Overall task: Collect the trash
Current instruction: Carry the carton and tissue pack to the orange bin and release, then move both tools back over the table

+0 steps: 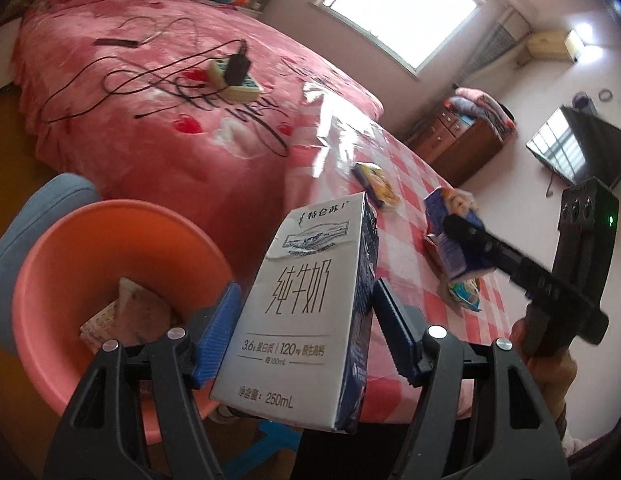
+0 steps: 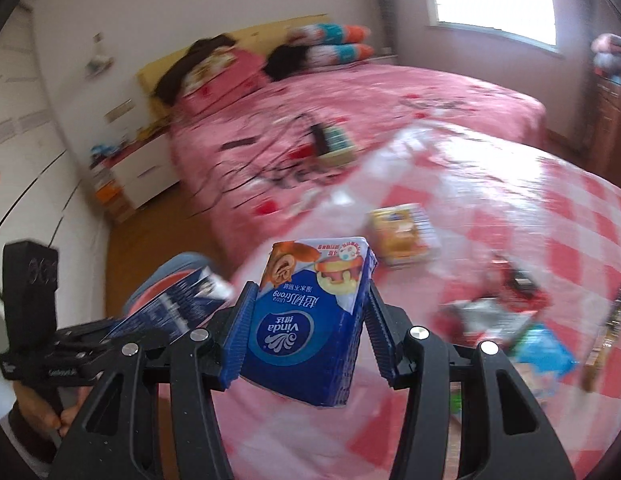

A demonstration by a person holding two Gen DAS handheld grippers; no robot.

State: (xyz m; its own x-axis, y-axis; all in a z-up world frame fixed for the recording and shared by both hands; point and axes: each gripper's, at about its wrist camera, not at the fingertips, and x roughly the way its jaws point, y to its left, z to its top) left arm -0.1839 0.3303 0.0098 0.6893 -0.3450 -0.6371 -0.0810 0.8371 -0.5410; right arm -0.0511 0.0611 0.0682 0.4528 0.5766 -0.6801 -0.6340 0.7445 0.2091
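My left gripper (image 1: 306, 316) is shut on a white and dark blue 250 mL milk carton (image 1: 306, 304), held upright in the air between a pink basin (image 1: 90, 264) and the checked table (image 1: 398, 248). The basin holds a crumpled wrapper (image 1: 130, 312). My right gripper (image 2: 306, 328) is shut on a blue Vinda tissue pack (image 2: 310, 320) above the table (image 2: 510, 208); it also shows in the left wrist view (image 1: 454, 236). A yellow packet (image 1: 376, 184) lies on the table, also in the right wrist view (image 2: 402, 236).
More wrappers (image 2: 510, 328) lie at the table's right, blurred. A blue stool (image 1: 38, 216) stands by the basin. A bed with a pink cover (image 1: 170, 100) carries a power strip and cables (image 1: 234, 76). A wooden dresser (image 1: 458, 140) stands by the far wall.
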